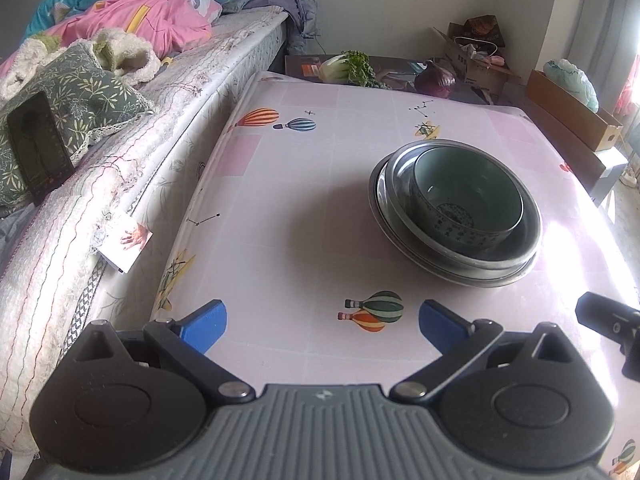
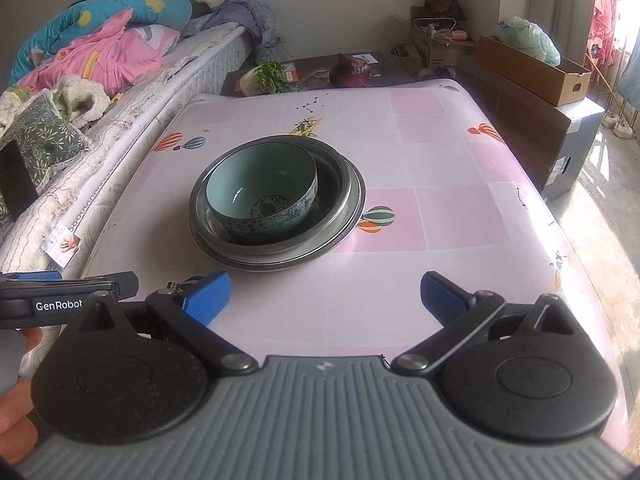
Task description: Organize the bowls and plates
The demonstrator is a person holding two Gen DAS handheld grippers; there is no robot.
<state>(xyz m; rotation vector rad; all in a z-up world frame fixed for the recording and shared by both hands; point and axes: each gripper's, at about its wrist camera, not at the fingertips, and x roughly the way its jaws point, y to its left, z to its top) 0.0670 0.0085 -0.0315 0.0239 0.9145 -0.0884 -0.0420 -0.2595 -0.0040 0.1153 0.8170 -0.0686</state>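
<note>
Pale-green ceramic bowl [image 2: 262,196] sits nested in a steel bowl [image 2: 340,188] on a steel plate [image 2: 280,266], mid-table on the pink balloon-print tablecloth [image 2: 440,220]. Both the left gripper [image 1: 322,326] and right gripper [image 2: 325,298] gape wide, holding nothing. Only the right wrist view shows a hand [image 2: 16,420] gripping the left tool.

You have a table [image 2: 440,208] covered in a pink checked cloth printed with hot-air balloons, and directly on it sits only a flat metal plate [image 2: 344,236] that carries a metal bowl [image 2: 340,184] with a green ceramic bowl [image 2: 262,184] nested inside.
</note>
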